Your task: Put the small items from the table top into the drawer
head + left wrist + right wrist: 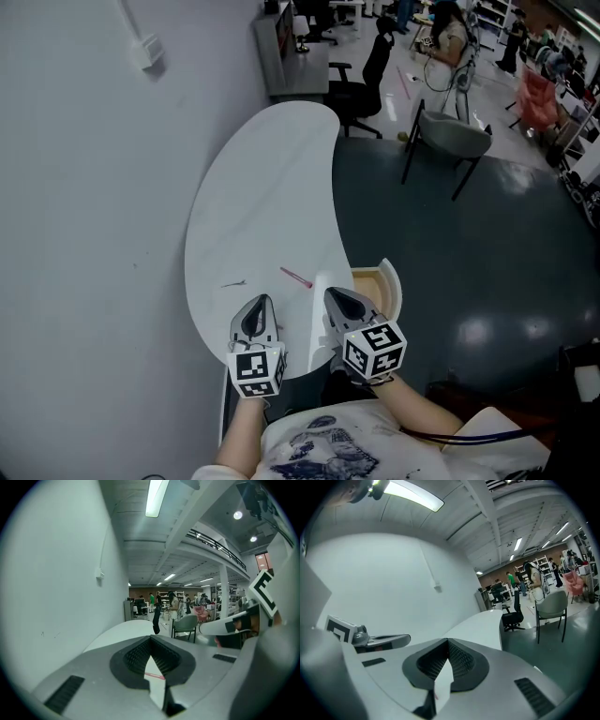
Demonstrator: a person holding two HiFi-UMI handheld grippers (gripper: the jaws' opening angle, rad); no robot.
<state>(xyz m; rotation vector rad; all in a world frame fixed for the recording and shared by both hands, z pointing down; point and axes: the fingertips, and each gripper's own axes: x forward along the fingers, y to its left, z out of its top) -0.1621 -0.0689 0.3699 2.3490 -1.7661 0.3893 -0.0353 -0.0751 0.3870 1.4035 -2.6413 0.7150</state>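
A thin pink stick [296, 277] lies on the white curved table [262, 187], near its front. A small dark item [234, 283] lies left of it. The open drawer [392, 281], pale wood inside, juts out from the table's right side. My left gripper [260, 300] hovers over the front of the table, just short of the dark item, shut and empty. My right gripper [330, 292] is beside the drawer, also shut and empty. In the left gripper view the pink stick [154, 676] shows through the gap behind the shut tips [151, 639]. The right gripper view looks along its shut tips [447, 641].
A plain wall [94, 187] runs along the table's left. A black office chair [361, 84] stands at the table's far end and a grey chair [452, 136] on the dark floor to the right. People and desks are far behind.
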